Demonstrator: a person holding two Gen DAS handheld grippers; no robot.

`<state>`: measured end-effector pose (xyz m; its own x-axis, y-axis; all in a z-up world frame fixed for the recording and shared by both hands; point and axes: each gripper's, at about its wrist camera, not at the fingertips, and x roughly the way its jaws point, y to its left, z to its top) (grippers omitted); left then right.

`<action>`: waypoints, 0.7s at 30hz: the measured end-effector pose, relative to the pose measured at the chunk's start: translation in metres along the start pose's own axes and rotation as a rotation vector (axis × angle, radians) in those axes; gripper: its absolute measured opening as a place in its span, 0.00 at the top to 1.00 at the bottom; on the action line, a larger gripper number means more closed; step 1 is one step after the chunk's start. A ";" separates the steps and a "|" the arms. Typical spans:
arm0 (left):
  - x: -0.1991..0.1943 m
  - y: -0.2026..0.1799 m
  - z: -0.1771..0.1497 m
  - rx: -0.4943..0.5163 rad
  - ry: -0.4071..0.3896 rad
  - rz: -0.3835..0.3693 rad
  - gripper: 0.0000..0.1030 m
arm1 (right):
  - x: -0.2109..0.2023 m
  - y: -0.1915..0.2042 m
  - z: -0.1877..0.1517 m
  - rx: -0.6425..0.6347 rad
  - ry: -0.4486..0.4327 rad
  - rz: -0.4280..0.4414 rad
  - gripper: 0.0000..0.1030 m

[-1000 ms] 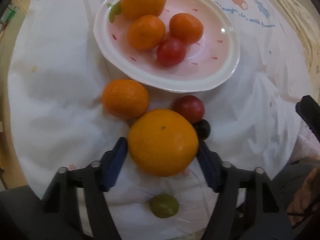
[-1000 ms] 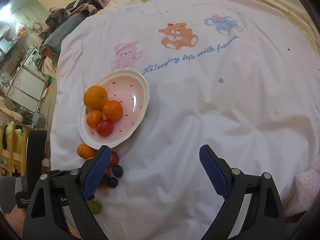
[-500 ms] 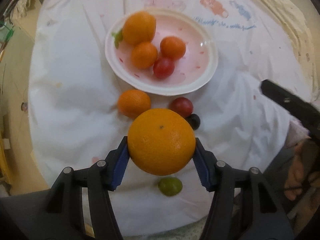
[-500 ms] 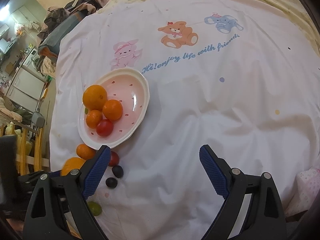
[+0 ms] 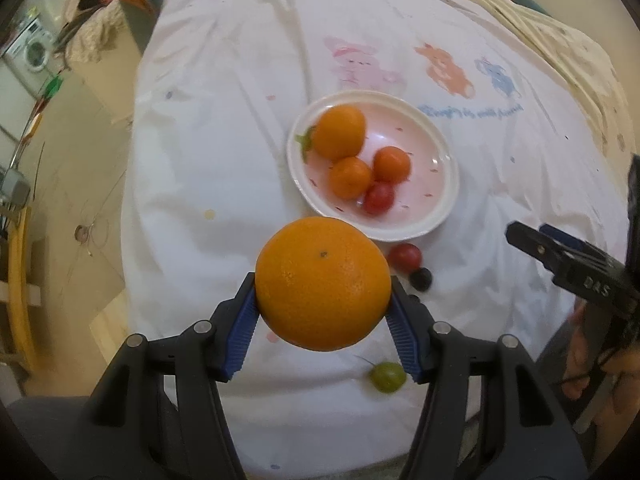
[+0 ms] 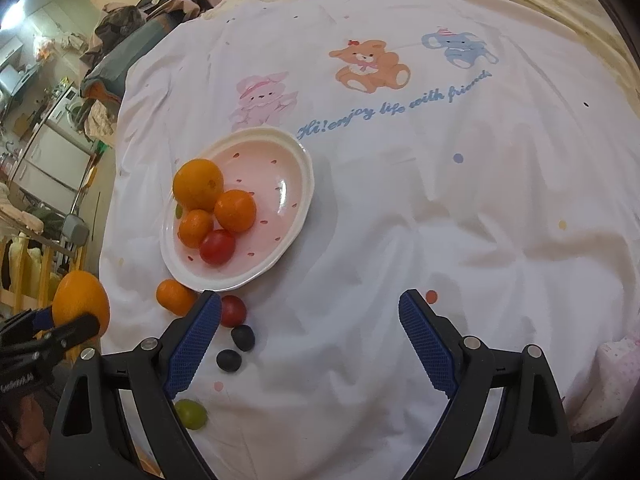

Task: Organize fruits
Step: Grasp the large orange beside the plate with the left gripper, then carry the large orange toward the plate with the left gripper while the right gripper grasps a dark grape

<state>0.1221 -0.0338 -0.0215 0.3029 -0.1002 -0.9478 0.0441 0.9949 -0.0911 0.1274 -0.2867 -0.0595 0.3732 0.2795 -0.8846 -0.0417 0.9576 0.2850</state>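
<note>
My left gripper (image 5: 322, 320) is shut on a large orange (image 5: 323, 283) and holds it high above the white cloth, short of the pink bowl (image 5: 440, 216). The held orange also shows at the left of the right wrist view (image 6: 80, 300). The bowl (image 6: 296, 216) holds a big orange (image 6: 198, 184), two mandarins and a red tomato (image 6: 217, 247). A mandarin (image 6: 173, 297), a red tomato (image 6: 234, 311), two dark grapes (image 6: 243, 337) and a green grape (image 6: 192, 413) lie loose on the cloth near the bowl. My right gripper (image 6: 310, 344) is open and empty above the cloth.
The round table wears a white cloth (image 6: 440, 208) printed with cartoon animals and blue writing. Its edge drops to the floor on the left (image 5: 72, 208). Furniture and clutter stand beyond the far left (image 6: 48, 120). The right gripper shows at the right of the left wrist view (image 5: 576, 268).
My left gripper has lifted the large orange well up off the cloth and back from the bowl. The right gripper has stayed put and open.
</note>
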 end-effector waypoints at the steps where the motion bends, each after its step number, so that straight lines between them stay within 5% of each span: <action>1: 0.003 0.004 0.001 -0.012 -0.003 0.004 0.45 | 0.001 0.001 0.000 -0.002 0.003 0.001 0.10; 8: 0.013 0.015 0.003 -0.062 0.004 0.030 0.46 | 0.012 0.001 -0.003 0.044 0.068 0.121 0.12; 10: 0.014 0.016 0.002 -0.063 0.009 0.039 0.45 | 0.018 0.007 -0.004 0.023 0.093 0.136 0.25; 21: 0.016 0.021 0.001 -0.090 0.029 0.021 0.45 | 0.078 0.056 -0.022 -0.161 0.292 0.125 0.59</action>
<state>0.1289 -0.0146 -0.0386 0.2752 -0.0803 -0.9580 -0.0476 0.9941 -0.0970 0.1335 -0.2101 -0.1207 0.0766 0.3809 -0.9214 -0.2249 0.9069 0.3563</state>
